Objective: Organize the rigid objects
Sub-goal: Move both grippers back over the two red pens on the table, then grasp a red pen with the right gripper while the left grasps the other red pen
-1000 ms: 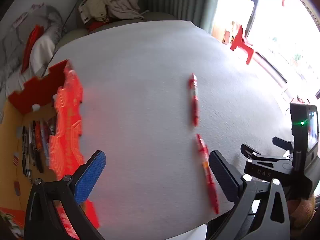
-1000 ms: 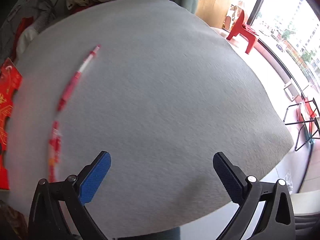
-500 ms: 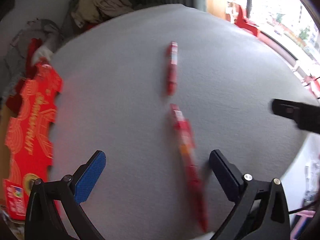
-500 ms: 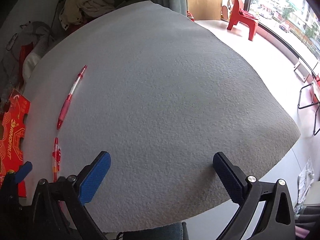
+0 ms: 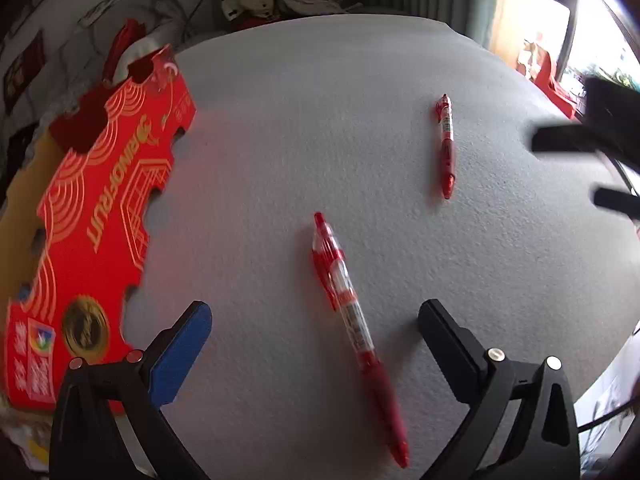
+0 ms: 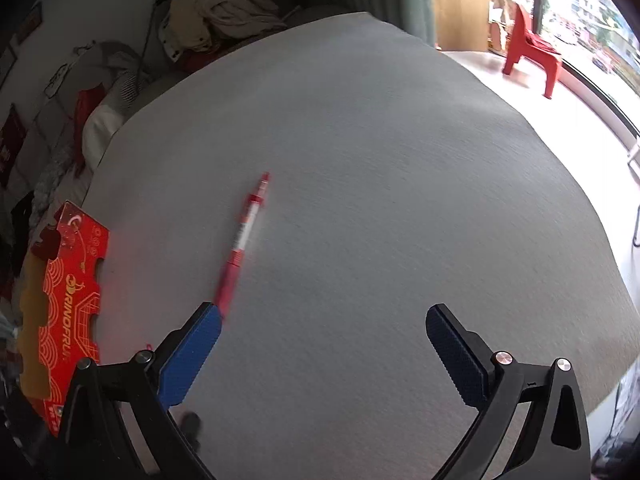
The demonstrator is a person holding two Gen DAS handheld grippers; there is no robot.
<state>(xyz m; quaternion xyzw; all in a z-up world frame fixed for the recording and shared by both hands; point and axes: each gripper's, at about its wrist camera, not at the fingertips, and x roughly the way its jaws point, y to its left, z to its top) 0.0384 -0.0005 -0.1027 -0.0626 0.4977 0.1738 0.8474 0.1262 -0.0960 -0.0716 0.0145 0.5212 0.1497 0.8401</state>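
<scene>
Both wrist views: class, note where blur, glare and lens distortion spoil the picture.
Left wrist view: the near pen smears toward its lower end, the right gripper is a dark blur. Right wrist view: the window is overexposed and the table edge bows from the fisheye.

A lived-in home. Beyond the jaws, past the far edge of the grey felt-covered counter [image 6: 380, 200], crumpled clothes [image 6: 216, 8] are heaped on soft furniture. Far right of the jaws, a red plastic chair [image 6: 528, 52] stands on the floor by a large window [image 6: 592, 20] looking onto a street and buildings.
</scene>
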